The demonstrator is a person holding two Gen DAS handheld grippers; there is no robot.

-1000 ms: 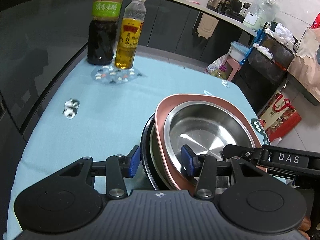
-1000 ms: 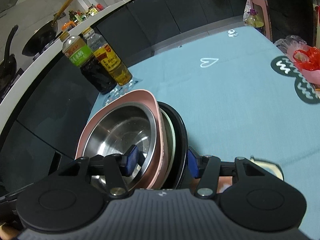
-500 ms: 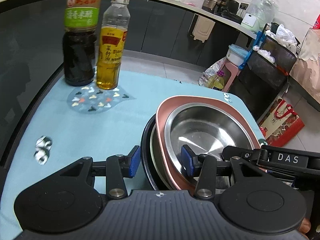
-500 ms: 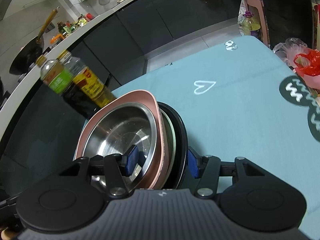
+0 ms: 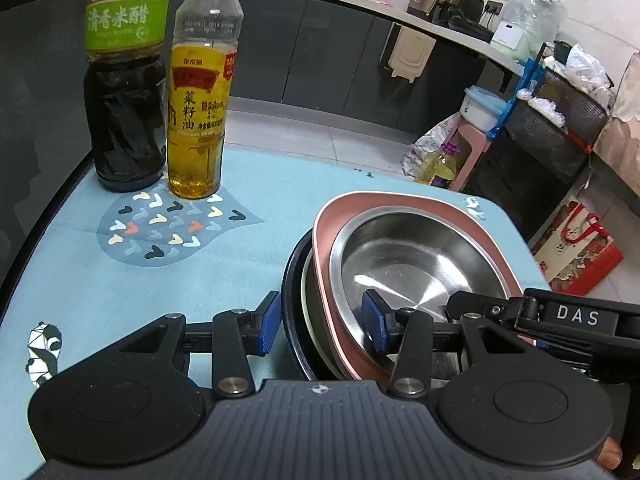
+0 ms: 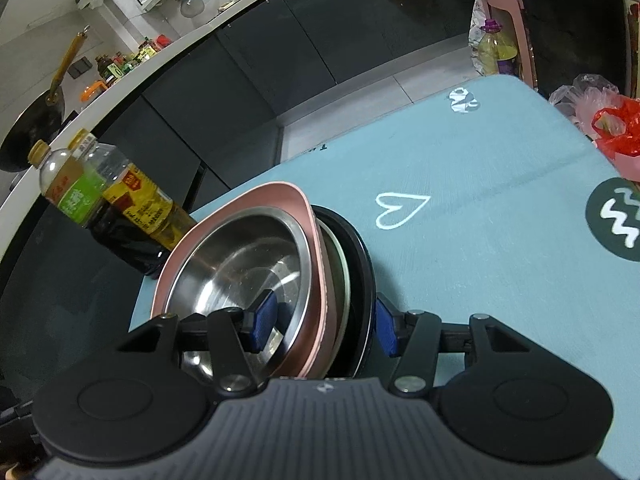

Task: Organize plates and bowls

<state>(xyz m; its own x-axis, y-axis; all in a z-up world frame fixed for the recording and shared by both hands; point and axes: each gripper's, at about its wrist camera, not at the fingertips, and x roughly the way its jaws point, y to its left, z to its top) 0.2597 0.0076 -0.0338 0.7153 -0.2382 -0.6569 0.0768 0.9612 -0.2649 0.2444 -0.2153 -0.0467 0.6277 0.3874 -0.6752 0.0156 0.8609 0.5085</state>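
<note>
A stack of dishes hangs between both grippers: a steel bowl (image 5: 412, 260) (image 6: 240, 264) lies in a pink plate (image 5: 400, 198) (image 6: 280, 192), over a pale plate and a black plate (image 5: 290, 280) (image 6: 360, 264). In the left wrist view my left gripper (image 5: 322, 326) is shut on the stack's left rim, one blue pad inside the bowl and one outside the black plate. The right wrist view shows my right gripper (image 6: 325, 322) shut on the opposite rim in the same way. I cannot tell whether the stack touches the tablecloth.
A dark vinegar bottle (image 5: 124, 100) (image 6: 80, 208) and a yellow oil bottle (image 5: 200, 120) (image 6: 148, 208) stand on the blue tablecloth (image 5: 120, 280) just beyond the stack's left. Plastic bags (image 6: 616, 128) lie at the table's right edge. Dark cabinets stand behind the table.
Both grippers have carried the stack across the table toward the two bottles, which now look larger and nearer. Neither grip has changed.
</note>
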